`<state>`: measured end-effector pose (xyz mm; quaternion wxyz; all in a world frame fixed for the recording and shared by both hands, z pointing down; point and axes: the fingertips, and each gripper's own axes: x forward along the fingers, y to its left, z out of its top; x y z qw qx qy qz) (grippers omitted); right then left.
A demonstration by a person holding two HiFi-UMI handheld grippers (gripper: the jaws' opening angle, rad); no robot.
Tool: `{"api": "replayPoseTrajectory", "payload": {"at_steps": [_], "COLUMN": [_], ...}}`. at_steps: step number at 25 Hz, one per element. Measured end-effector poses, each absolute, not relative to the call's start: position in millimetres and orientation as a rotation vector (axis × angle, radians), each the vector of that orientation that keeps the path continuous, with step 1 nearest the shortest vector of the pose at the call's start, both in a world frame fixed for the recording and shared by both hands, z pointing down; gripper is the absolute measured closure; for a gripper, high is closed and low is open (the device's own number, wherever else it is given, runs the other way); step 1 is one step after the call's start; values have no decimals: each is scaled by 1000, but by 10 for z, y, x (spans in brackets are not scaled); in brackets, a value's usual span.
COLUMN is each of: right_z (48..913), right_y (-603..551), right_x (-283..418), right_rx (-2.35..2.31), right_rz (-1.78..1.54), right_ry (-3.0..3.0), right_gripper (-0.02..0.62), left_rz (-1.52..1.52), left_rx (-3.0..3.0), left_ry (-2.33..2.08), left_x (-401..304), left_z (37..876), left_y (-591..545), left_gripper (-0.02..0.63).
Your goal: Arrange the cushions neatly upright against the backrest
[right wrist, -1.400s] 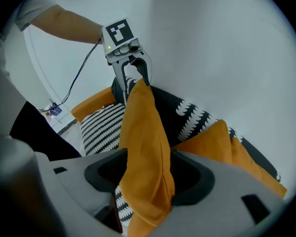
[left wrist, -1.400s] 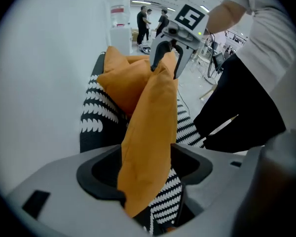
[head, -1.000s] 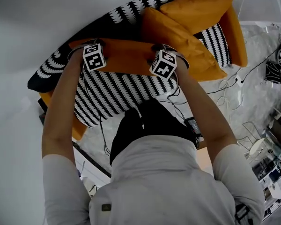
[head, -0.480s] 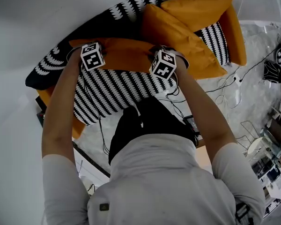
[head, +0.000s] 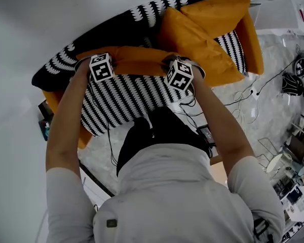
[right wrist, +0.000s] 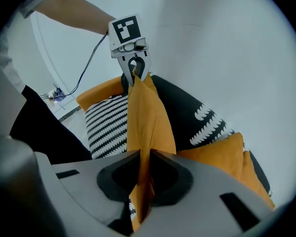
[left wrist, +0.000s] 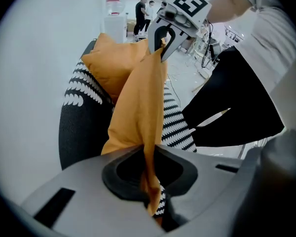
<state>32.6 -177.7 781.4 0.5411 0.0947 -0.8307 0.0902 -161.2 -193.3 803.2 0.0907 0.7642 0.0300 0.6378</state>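
Both grippers clamped on one orange cushion (head: 139, 61) at the backrest (head: 111, 32).
Head view: left gripper (head: 102, 67) and right gripper (head: 179, 75) pinch its two ends; long axis runs left-right along the backrest. Left gripper view: jaws have just been closing, orange fabric nipped between them. Right gripper view: same, jaws tight on the cushion's top edge, stretched toward the left gripper.

No readable text or labels.
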Motion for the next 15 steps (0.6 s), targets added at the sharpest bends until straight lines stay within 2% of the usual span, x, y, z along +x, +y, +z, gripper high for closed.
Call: {"api": "replayPoseTrajectory", "payload": {"at_steps": [15], "right_z": [6629], "right_y": [-877], "right_x": [-806], "right_rx": [185], "right_rz": [-57], "right_ry": [-1994], "right_gripper": [540], "left_rz": [1834], "left_rx": [2306], "left_ry": [-176], "left_x": [-2762], "left_z": [6882], "left_y": [-777], "left_gripper": [566]}}
